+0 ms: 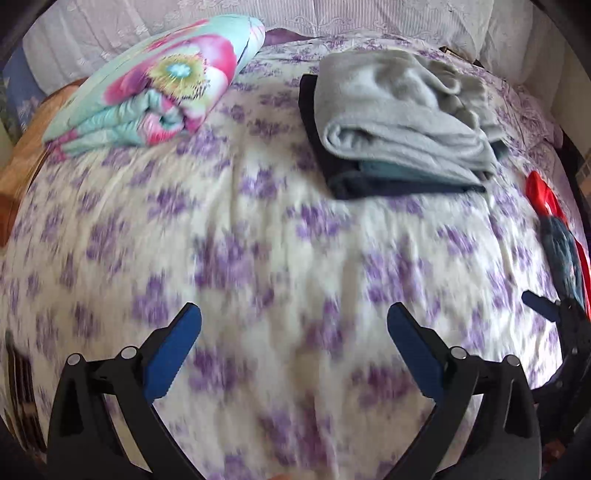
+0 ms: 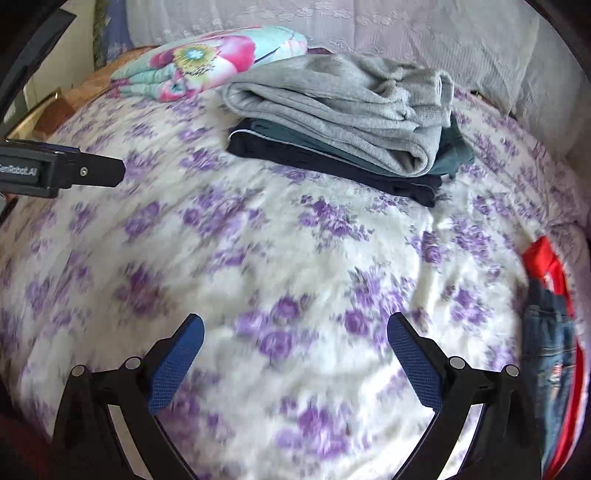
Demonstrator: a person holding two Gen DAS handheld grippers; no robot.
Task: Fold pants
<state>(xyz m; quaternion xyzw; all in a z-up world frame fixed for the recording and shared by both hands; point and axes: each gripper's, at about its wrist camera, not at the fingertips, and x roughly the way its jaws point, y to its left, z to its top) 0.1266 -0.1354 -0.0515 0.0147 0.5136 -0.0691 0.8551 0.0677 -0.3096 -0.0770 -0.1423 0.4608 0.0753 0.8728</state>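
Note:
A stack of folded pants lies at the back of the bed: grey pants point(image 1: 399, 118) point(image 2: 332, 107) on top, a teal pair point(image 2: 450, 151) under them, dark navy pants point(image 1: 369, 184) point(image 2: 332, 162) at the bottom. My left gripper point(image 1: 294, 325) hovers open over the bare flowered bedspread point(image 1: 236, 229), empty. My right gripper point(image 2: 295, 332) is also open and empty, above the bedspread point(image 2: 229, 258) in front of the stack. At the right edge lies a blue denim garment point(image 2: 550, 350) point(image 1: 561, 254) on a red cloth point(image 2: 546, 258) point(image 1: 539, 192). The right gripper's finger point(image 1: 539, 304) shows at the left view's right edge.
A folded floral quilt point(image 1: 162, 85) point(image 2: 210, 59) rests at the back left. White lace pillows point(image 1: 332, 18) point(image 2: 443, 33) line the headboard side. A wooden surface point(image 1: 22, 147) borders the bed's left. The left gripper's body point(image 2: 55, 171) juts in at the left of the right view.

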